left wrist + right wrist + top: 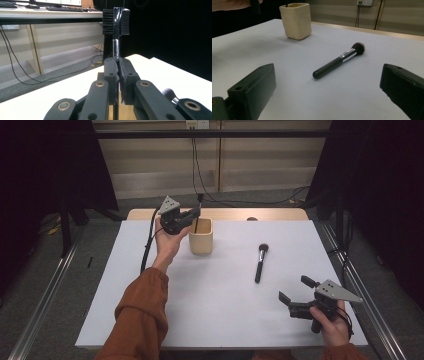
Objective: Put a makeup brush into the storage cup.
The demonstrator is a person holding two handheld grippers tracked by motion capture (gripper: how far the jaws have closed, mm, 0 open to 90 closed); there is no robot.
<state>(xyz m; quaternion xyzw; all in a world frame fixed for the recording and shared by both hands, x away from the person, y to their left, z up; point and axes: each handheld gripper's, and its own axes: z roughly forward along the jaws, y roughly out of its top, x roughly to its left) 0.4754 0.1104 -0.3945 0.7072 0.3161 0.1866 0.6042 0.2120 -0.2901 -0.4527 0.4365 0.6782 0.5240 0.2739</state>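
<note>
The left gripper (pixel 192 215) clamps a brow comb brush (pixel 116 21) upright over the beige cup (pixel 201 236); tilting could tip it. Right gripper (pixel 296 295) gapes near the powder brush (pixel 260 262).

Bare table (pixel 200 295) between grippers; obstacles: cup (pixel 201 236) (far left), makeup brush (pixel 260 262) lying mid-table.

High view: fixed overhead, facing forward and down across the whole white table (pixel 220 305). Left gripper view: close, level, aimed past the table's far edge toward the desks. Right gripper view: low over the tabletop; shares cup (pixel 295 21) and makeup brush (pixel 337 61) with the high view.
</note>
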